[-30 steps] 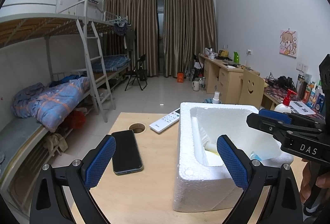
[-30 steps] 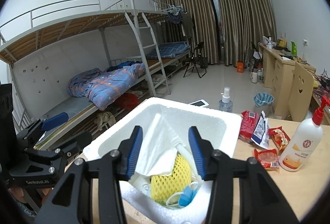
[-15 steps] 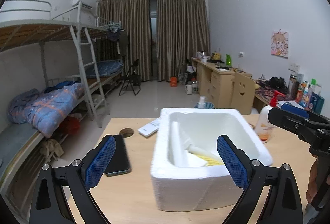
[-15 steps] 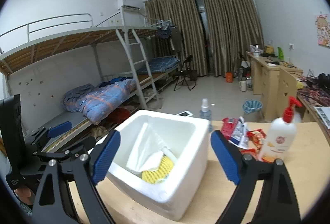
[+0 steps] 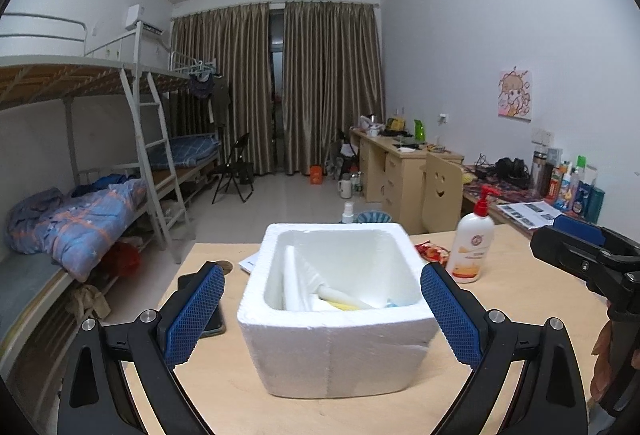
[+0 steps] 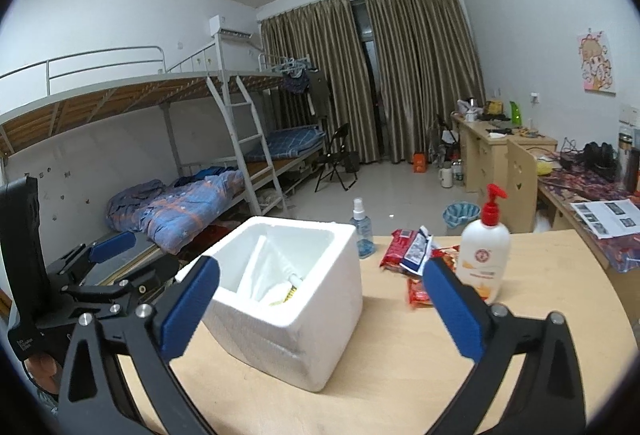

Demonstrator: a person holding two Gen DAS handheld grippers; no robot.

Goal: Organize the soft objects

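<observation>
White foam box (image 5: 335,339) sits on the light wooden worktop (image 5: 520,299), roughly central and near both cameras. Inside it: white sheet material (image 5: 298,281) leaning against the left inner wall, a white tube-like piece (image 5: 346,299) lying across, and a bit of yellow mesh (image 6: 285,295) low down, mostly hidden by the near rim.

Left gripper (image 5: 322,319): jaws spread wide, blue pads flanking the box's near corners in its own view, not touching it. Nothing between the pads but the box seen behind them.

Right gripper (image 6: 320,311): jaws opening, wide apart, empty. Box shows just behind its left pad; no contact visible. In the left wrist view this gripper appears at the far right edge, held by a hand (image 5: 608,363) only partly seen.

Right of the box: white pump bottle (image 6: 483,259) with red pump, upright. Red snack packets (image 6: 416,255) lie between box and bottle, some touching the bottle's base area. Small clear spray bottle (image 6: 362,231) upright at the worktop's far edge, just beyond the box.

Left of the box: dark phone (image 5: 200,309) flat on the worktop, partly behind the left pad; a white flat item (image 5: 250,262) peeks out at the box's far left corner; a round hole (image 5: 226,266) in the worktop near it.

Background: bunk bed (image 5: 80,163) with blue quilt along the left wall, curtains (image 5: 276,87) at the far end, desks (image 5: 400,163) on the right.
</observation>
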